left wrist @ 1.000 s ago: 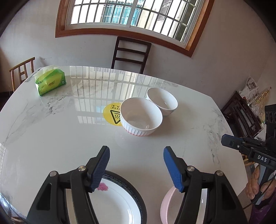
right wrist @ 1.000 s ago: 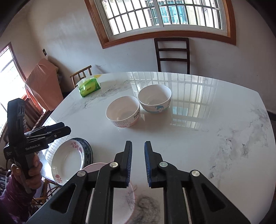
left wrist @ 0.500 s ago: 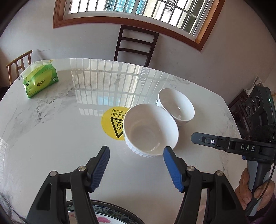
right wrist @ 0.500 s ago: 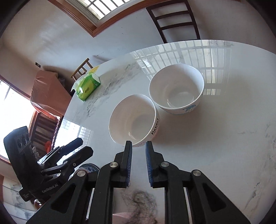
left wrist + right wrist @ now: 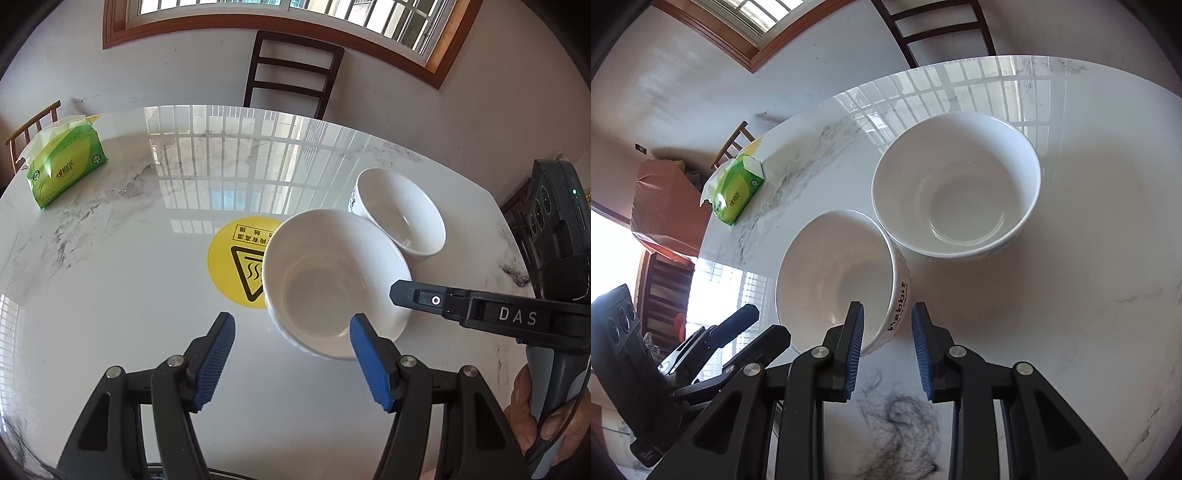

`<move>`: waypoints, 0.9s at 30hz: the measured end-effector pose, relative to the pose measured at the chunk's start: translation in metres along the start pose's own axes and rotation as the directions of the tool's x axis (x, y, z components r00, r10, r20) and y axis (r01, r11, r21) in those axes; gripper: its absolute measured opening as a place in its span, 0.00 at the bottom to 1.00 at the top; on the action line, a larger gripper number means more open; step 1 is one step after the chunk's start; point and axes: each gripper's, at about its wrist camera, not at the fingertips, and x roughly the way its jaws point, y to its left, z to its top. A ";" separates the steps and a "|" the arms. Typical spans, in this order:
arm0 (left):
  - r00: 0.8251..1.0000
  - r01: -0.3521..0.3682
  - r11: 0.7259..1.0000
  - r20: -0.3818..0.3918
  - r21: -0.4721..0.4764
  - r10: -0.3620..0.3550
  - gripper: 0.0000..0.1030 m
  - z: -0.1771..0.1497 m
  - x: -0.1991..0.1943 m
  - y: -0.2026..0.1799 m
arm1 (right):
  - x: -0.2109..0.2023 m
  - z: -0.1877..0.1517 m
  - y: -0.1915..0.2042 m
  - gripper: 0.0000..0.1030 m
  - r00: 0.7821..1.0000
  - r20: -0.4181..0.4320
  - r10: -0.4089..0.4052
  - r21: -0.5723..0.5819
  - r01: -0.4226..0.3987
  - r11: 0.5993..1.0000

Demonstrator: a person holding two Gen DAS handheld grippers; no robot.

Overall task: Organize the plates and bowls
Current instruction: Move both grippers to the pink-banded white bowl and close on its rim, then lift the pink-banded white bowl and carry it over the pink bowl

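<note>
- Right gripper (image 5: 887, 345): jaws spread, straddling the near rim of the bowl lettered "Rabbit" (image 5: 842, 280); left pad inside the bowl, right pad outside; contact cannot be told.
- Left gripper (image 5: 291, 356): jaws spread wide, nothing between them; right pad overlaps the near rim of the ribbed white bowl (image 5: 332, 284).
- Both bowls stand upright on the marble table (image 5: 110, 295), rims close together; touching or not unclear.
- Ribbed bowl partly covers a yellow warning sticker (image 5: 240, 269).
- Green tissue pack (image 5: 62, 166) lies well apart, near the far table edge.
</note>
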 end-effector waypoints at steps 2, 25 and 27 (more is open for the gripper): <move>0.999 -0.033 0.999 0.005 0.021 0.033 0.64 -0.001 0.003 -0.003 | 0.005 0.002 0.000 0.26 1.000 -0.008 -0.004 0.008 0.004 1.000; 0.999 -0.004 1.000 0.043 -0.012 0.004 0.14 -0.032 -0.054 -0.023 | -0.030 -0.032 0.000 0.12 0.999 -0.002 0.052 -0.024 -0.053 0.998; 0.998 -0.008 1.000 0.066 0.003 0.008 0.14 -0.037 -0.066 -0.032 | -0.041 -0.039 0.000 0.12 0.998 0.005 0.064 -0.025 -0.064 0.998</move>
